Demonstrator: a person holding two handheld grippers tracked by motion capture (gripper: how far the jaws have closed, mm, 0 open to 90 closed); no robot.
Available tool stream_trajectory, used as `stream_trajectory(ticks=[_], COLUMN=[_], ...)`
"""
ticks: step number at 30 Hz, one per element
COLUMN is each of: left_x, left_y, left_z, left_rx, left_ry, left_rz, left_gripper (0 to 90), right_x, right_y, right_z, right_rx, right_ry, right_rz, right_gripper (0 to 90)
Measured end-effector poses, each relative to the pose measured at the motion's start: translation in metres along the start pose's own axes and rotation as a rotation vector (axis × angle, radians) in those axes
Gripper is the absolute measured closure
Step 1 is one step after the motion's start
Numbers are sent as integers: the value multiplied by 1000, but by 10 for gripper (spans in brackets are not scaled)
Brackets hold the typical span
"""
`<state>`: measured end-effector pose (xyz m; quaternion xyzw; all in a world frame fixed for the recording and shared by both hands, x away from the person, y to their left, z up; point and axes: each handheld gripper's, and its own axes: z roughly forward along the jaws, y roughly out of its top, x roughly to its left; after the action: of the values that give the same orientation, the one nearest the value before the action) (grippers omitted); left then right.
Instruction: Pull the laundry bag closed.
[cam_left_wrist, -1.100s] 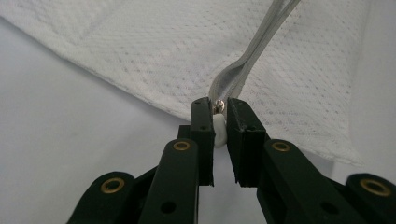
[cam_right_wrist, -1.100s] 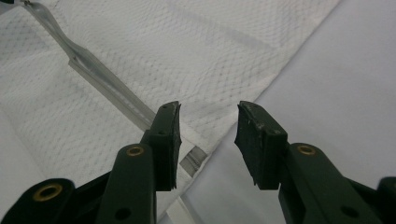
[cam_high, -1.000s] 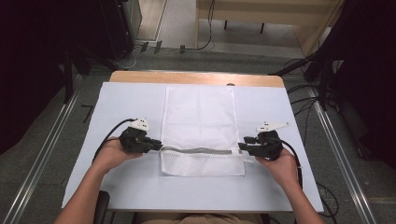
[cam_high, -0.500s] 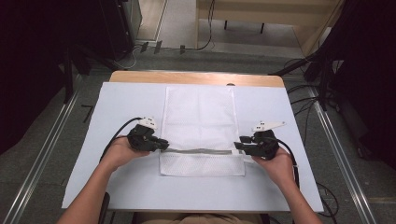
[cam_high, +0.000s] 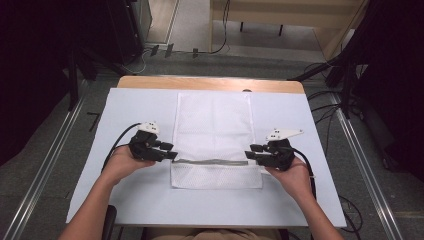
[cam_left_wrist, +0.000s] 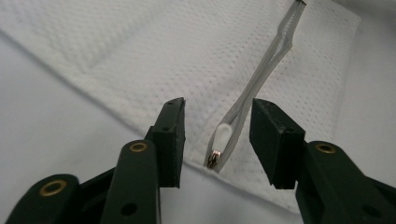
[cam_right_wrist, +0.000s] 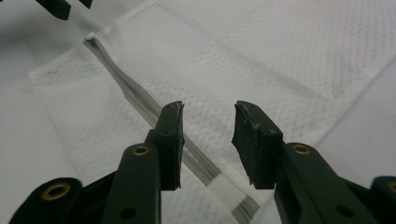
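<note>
Near edge of table: mesh bag (cam_high: 215, 131) lies flat on the white sheet (cam_high: 100, 190), its grey zipper strip (cam_high: 212, 162) running crosswise between your two grippers.
Left gripper (cam_left_wrist: 217, 133): jaws just sprang apart, and the zipper pull (cam_left_wrist: 219, 145) sits loose between them, ungripped.
Right gripper (cam_right_wrist: 208, 126): also released, easing narrower, straddling the strip's far end.
Tip: I'd pin the right end first, then re-pinch the pull squarely.
Watch out: thin mesh probably bunches if you drag fast.
</note>
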<state>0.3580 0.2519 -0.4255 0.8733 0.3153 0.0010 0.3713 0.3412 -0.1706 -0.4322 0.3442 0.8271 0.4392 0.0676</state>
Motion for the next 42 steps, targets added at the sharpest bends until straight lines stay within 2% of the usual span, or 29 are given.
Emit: stream_trajectory(ticks=[1,3,5,7,9,12,15,19,20,23,24,26,31,36,42], left_x=[0,2,3,1,-2,-6,-9,-7,-6,-3,-2,-1,0,3,3], left_y=[0,-9,-15,-19,-21,-23,-29,-36,-39,-40,-40,-40,-40,-40,-41], left_z=[0,-5,-6,-6,-6,-7,-8,-11,-12,-13,-14,-14,-14,-16,-17], left_rx=[0,11,24,39,46,49,44,35,28,24,12,7,-4,-13,-11], left_ry=[0,15,9,11,3,16,28,39,42,51,50,53,57,64,77], left_rz=[0,-46,-80,-94,-99,-93,-109,-122,-134,-138,-149,-144,-156,-179,-165], left_gripper=[541,531,524,527,527,525,510,482,480,475,468,468,458,460,461], right_x=[0,7,11,15,19,22,30,36,40,44,49,53,58,68,74], right_y=[0,7,10,13,17,21,28,32,35,37,40,43,47,57,64], right_z=[0,4,8,13,19,24,37,47,54,60,67,73,84,98,111], right_rx=[0,-12,-9,-6,-7,-7,-10,-4,0,9,23,30,38,49,54], right_ry=[0,24,35,45,52,65,92,118,141,148,152,161,177,200,220], right_rz=[0,-16,-33,-41,-56,-58,-80,-93,-100,-112,-131,-149,-152,-179,-190], right_gripper=[644,644,643,644,645,653,670,673,675,683,690,690,690,696,698])
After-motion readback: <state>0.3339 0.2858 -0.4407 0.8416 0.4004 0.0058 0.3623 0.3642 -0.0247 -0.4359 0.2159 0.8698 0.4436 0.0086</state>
